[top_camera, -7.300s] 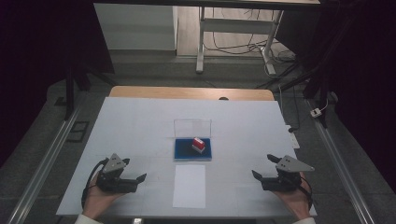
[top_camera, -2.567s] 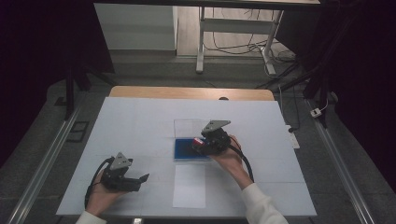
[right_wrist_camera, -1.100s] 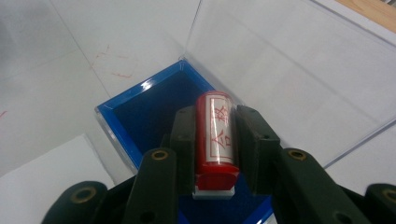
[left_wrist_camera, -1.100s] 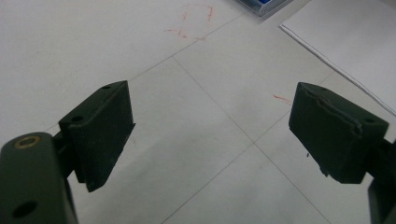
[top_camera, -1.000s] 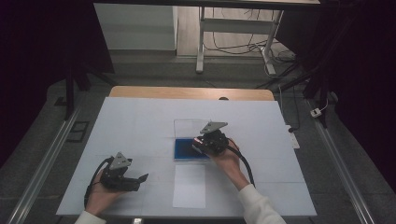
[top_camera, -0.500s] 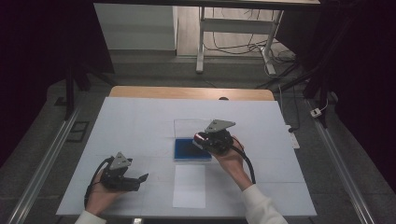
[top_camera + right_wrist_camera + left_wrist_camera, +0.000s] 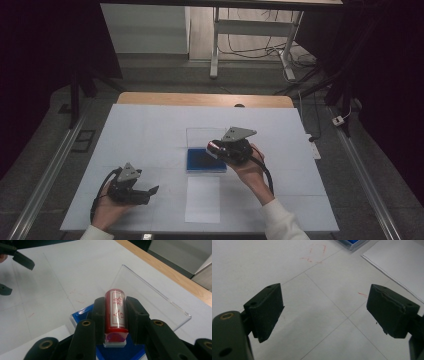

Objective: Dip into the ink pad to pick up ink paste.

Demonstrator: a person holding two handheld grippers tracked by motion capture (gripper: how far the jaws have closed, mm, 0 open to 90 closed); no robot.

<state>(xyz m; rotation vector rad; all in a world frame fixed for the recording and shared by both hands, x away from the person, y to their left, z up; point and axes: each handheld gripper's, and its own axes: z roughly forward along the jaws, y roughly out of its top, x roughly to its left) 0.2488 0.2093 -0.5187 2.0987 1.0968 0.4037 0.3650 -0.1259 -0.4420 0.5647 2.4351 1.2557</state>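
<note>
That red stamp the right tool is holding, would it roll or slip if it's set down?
The red stamp looks like a smooth cylinder, so laid on its side it would probably roll. It seems rigid and light. The right tool clamps its rounded sides, so the glossy surface might slip. Standing on its flat end it should stay.

Lab-like room; white-covered table [image 7: 150, 135], floor cables [image 7: 250, 47], dark curtains [image 7: 385, 75]

Two claws [image 7: 150, 192] [image 7: 214, 148] — one red stamp [image 7: 117, 312], one blue ink pad [image 7: 202, 161], one paper sheet [image 7: 202, 199].
</note>
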